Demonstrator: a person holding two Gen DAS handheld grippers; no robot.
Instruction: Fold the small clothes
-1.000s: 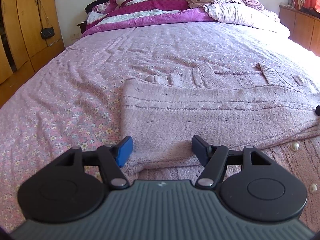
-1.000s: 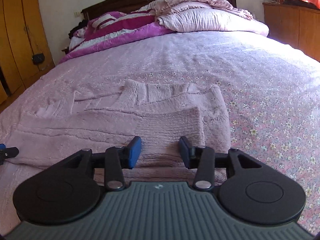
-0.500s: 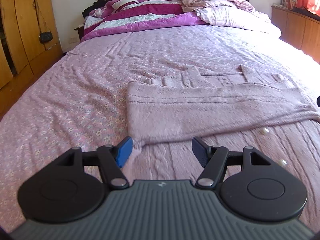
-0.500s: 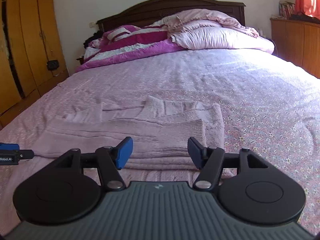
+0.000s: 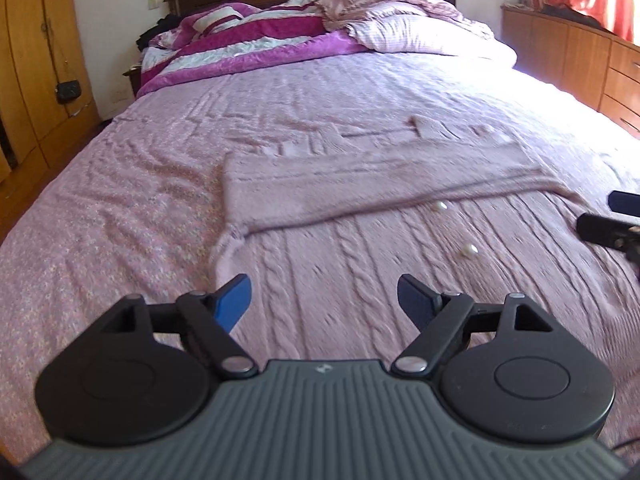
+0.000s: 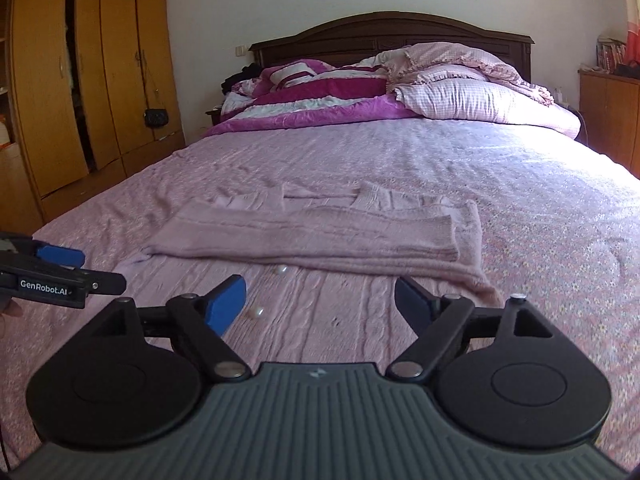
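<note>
A pale pink knitted cardigan with pearl buttons lies flat on the bed, its sleeves folded across the upper body and the cable-knit lower part bare toward me. My left gripper hovers over the near left part of the knit, its jaws opening with nothing between them. My right gripper hovers over the near right part, jaws also opening and empty. Each gripper shows at the edge of the other's view: the right gripper's fingers, the left gripper's fingers.
The floral pink bedspread covers the bed. A magenta quilt and checked pillows pile up by the dark headboard. A wooden wardrobe stands left, a wooden cabinet right.
Both grippers let go of the folded sleeve layer, opened wider and drew back toward me and upward. The sleeves now lie flat across the cardigan, further away in both views.
</note>
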